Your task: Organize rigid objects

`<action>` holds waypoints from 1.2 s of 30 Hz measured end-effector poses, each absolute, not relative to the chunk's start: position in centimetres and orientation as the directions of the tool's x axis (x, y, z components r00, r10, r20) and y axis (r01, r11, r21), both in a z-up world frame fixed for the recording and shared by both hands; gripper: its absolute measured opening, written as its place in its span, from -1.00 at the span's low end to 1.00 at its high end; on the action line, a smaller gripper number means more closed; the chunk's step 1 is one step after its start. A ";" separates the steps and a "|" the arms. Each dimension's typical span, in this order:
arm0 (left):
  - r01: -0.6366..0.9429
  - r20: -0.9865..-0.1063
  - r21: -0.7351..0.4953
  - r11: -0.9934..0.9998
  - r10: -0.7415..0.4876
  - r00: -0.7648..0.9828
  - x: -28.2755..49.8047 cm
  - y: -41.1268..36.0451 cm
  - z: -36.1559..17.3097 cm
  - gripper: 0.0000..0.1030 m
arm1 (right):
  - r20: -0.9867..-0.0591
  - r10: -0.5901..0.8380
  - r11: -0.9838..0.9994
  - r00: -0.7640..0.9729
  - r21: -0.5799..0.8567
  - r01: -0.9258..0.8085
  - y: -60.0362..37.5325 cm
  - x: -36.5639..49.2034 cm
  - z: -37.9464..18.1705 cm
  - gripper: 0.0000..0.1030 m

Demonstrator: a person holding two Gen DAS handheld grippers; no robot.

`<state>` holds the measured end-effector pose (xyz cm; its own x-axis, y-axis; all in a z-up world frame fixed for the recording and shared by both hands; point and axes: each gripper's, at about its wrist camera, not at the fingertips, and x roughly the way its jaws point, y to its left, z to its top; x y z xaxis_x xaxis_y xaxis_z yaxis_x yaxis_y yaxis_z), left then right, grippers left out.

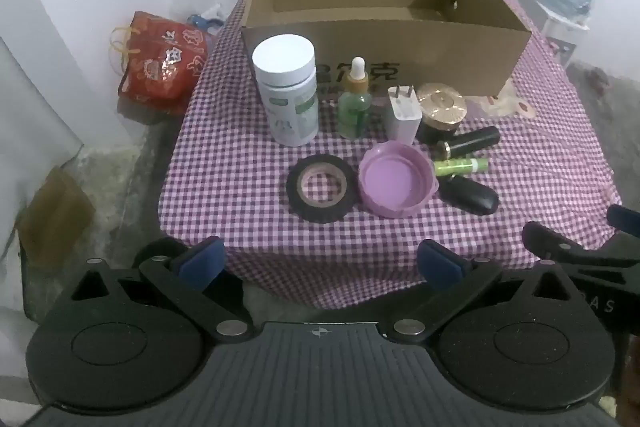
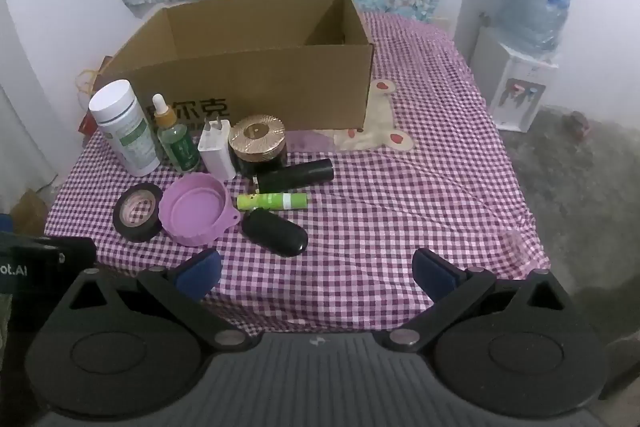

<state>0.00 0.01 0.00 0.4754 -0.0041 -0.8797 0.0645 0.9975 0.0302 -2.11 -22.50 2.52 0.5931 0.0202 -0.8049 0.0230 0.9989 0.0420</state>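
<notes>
Rigid objects sit clustered on the checked table in front of an open cardboard box: white bottle, dropper bottle, charger, tape roll, purple lid. Left claw and right claw both hover spread wide, holding nothing, at the near edge.

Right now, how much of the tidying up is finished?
Nothing looks done yet: the cardboard box shows nothing inside where its floor is visible. Nothing is in hand: the left gripper and right gripper are both open. Still left on the checkered cloth: white bottle, dropper bottle, charger, tape roll, purple lid and more.
</notes>
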 end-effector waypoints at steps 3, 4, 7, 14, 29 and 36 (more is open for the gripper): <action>0.070 -0.880 0.031 0.997 -0.006 0.475 0.0 0.0 0.0 1.00 | -0.809 0.019 0.999 0.588 0.038 0.020 -22.3 -2.1 2.5 1.00; 0.072 -0.880 0.034 0.997 -0.005 0.475 0.0 -0.1 0.0 1.00 | -0.808 0.018 0.999 0.589 0.037 0.019 -22.3 -2.1 2.5 1.00; 0.080 -0.877 0.038 0.996 -0.006 0.480 -0.1 0.1 0.1 1.00 | -0.804 0.017 0.999 0.594 0.034 0.018 -22.3 -2.0 2.7 1.00; 0.078 -0.871 0.047 0.996 0.002 0.492 -0.2 0.1 0.2 0.99 | -0.796 0.019 0.999 0.605 0.036 0.016 -22.4 -2.0 3.0 1.00; 0.078 -0.870 0.049 0.996 0.005 0.492 -0.3 0.0 0.2 0.99 | -0.790 0.019 0.999 0.613 0.035 0.013 -22.1 -2.4 3.4 1.00; 0.079 -0.869 0.055 0.995 0.009 0.495 -0.5 0.1 0.2 0.99 | -0.788 0.021 0.999 0.615 0.034 0.010 -22.0 -2.5 3.5 1.00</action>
